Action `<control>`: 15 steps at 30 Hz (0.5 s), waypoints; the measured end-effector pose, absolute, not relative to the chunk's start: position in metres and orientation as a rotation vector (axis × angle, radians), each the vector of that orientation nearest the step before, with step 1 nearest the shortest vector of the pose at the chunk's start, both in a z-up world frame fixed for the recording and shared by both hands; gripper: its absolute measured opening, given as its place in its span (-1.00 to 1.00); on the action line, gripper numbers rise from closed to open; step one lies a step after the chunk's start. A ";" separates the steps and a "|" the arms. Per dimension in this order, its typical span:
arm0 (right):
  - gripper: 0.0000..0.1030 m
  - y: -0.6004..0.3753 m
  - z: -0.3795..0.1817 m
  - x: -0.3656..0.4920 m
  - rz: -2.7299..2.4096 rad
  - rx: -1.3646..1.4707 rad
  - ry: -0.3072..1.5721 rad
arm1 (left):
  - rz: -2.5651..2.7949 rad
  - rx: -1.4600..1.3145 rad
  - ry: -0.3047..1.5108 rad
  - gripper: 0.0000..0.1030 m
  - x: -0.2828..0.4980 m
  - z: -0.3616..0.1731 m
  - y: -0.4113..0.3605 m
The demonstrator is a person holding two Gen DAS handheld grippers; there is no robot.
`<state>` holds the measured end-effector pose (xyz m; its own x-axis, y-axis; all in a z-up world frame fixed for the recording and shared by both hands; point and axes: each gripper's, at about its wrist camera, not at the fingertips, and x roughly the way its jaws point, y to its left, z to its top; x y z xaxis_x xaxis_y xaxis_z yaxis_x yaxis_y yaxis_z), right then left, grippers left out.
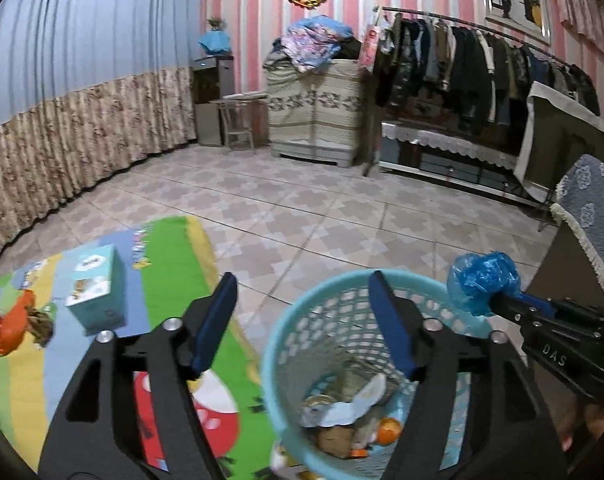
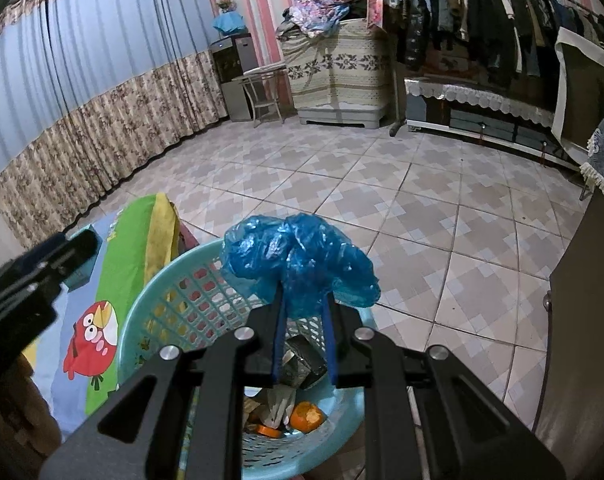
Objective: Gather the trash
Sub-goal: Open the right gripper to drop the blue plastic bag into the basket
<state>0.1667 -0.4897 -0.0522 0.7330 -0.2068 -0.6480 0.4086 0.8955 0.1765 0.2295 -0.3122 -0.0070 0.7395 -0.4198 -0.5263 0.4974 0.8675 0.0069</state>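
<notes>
A light blue mesh trash basket (image 1: 286,344) (image 2: 150,300) stands on the floor with wrappers and orange peel inside. My right gripper (image 2: 302,300) is shut on a crumpled blue plastic bag (image 2: 298,258) and holds it above the basket's rim; it also shows in the left wrist view (image 1: 483,284). My left gripper (image 1: 303,280) is open and empty, over the basket's left rim and the mat. A light blue carton (image 1: 96,292) and orange peel (image 1: 16,326) lie on the colourful mat (image 1: 170,264).
Tiled floor (image 2: 421,208) stretches ahead. A dark cabinet (image 2: 581,320) with a blue lace cloth stands at the right. Curtains (image 1: 62,120) line the left wall. A clothes rack (image 1: 481,68), a covered cupboard (image 1: 313,116) and a small table stand at the back.
</notes>
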 end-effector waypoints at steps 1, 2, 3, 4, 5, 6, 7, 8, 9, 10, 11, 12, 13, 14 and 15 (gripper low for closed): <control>-0.68 -0.487 -0.053 0.169 -0.339 0.314 0.673 | -0.492 0.148 0.534 0.51 0.230 -0.005 -0.306; -0.68 -0.484 -0.054 0.172 -0.335 0.305 0.679 | -0.478 0.146 0.529 0.55 0.231 -0.004 -0.299; -0.68 -0.480 -0.054 0.174 -0.333 0.297 0.683 | -0.468 0.144 0.527 0.60 0.231 -0.003 -0.294; -0.67 -0.478 -0.054 0.177 -0.330 0.290 0.686 | -0.458 0.143 0.526 0.62 0.232 -0.002 -0.288; -0.67 -0.476 -0.054 0.178 -0.328 0.286 0.688 | -0.447 0.141 0.529 0.65 0.233 -0.001 -0.280; -0.67 -0.475 -0.055 0.179 -0.325 0.283 0.690 | -0.437 0.138 0.529 0.69 0.235 0.000 -0.273; -0.67 -0.471 -0.056 0.182 -0.318 0.276 0.696 | -0.427 0.135 0.528 0.74 0.236 0.000 -0.268; -0.67 -0.468 -0.056 0.184 -0.314 0.271 0.699 | -0.417 0.131 0.527 0.76 0.237 0.001 -0.263; -0.66 -0.465 -0.057 0.186 -0.309 0.265 0.704 | -0.403 0.126 0.525 0.79 0.237 0.001 -0.256; -0.65 -0.462 -0.059 0.188 -0.304 0.259 0.712 | -0.393 0.124 0.523 0.81 0.237 0.002 -0.251; -0.65 -0.461 -0.059 0.190 -0.302 0.255 0.718 | -0.385 0.120 0.521 0.82 0.236 0.001 -0.244; -0.59 -0.459 -0.062 0.193 -0.304 0.251 0.729 | -0.377 0.117 0.521 0.83 0.237 0.000 -0.237; -0.34 -0.459 -0.064 0.194 -0.308 0.249 0.738 | -0.372 0.115 0.522 0.84 0.237 0.000 -0.233; -0.15 -0.457 -0.066 0.196 -0.314 0.247 0.747 | -0.368 0.113 0.522 0.84 0.236 0.001 -0.230; 0.16 -0.456 -0.067 0.196 -0.318 0.244 0.750 | -0.362 0.111 0.520 0.85 0.235 0.001 -0.224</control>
<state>0.1960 -0.4562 -0.0669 0.6880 -0.1949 -0.6990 0.3673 0.9243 0.1037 0.2354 -0.2240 0.0008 0.8061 -0.3098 -0.5043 0.3654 0.9308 0.0123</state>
